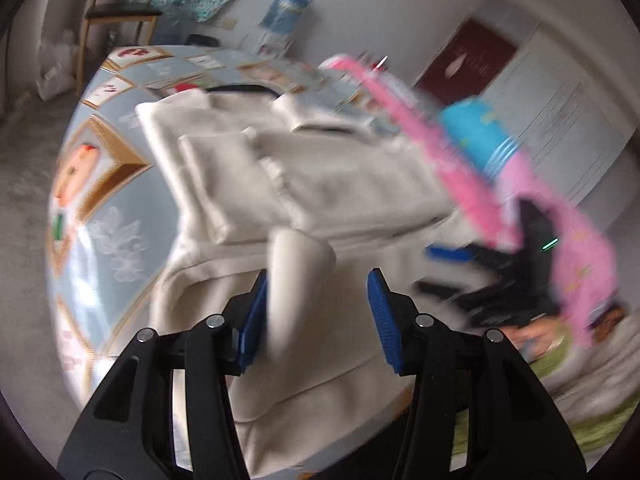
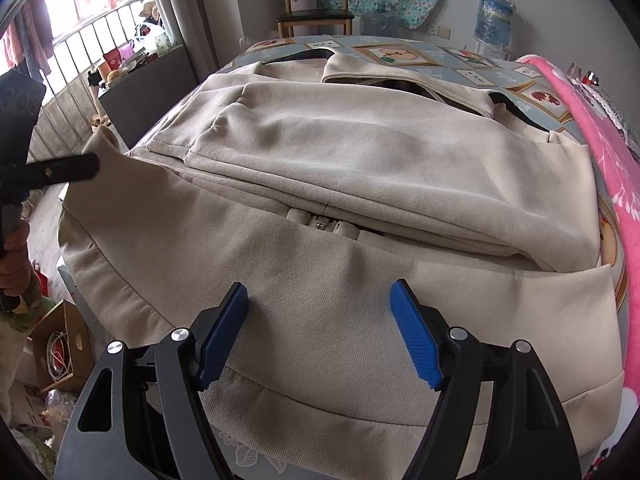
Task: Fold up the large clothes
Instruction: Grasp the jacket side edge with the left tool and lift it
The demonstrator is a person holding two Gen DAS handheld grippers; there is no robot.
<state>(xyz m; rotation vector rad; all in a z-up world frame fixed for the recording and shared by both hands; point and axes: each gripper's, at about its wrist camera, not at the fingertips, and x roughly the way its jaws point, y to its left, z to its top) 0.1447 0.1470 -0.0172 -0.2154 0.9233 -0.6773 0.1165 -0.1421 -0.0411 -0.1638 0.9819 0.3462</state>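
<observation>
Item: 1 beige sweatshirt (image 2: 320, 184), large, spread over most of the table (image 2: 404, 46) and filling the middle of the right wrist view, both sleeves folded in across the chest, hem nearest the camera. Judged soft, thick, limp and fairly heavy for cloth, not slippery or fragile; best taken at the ribbed hem or a doubled edge, where layers bunch firmly. Right gripper (image 2: 320, 332), lower centre, stands wide open above the hem, holding nothing. Left gripper (image 1: 316, 312), lower centre of its blurred view, stands about half open with a fold of beige cloth between the jaws, against the left pad; whether it is pinched cannot be told. Surface: tablecloth printed with framed pictures, pink blanket (image 2: 592, 128) along the right edge. Beyond: wooden chair (image 2: 316, 4) at top centre, water bottle (image 2: 496, 16) at upper right, barred window (image 2: 92, 16) at upper left.
</observation>
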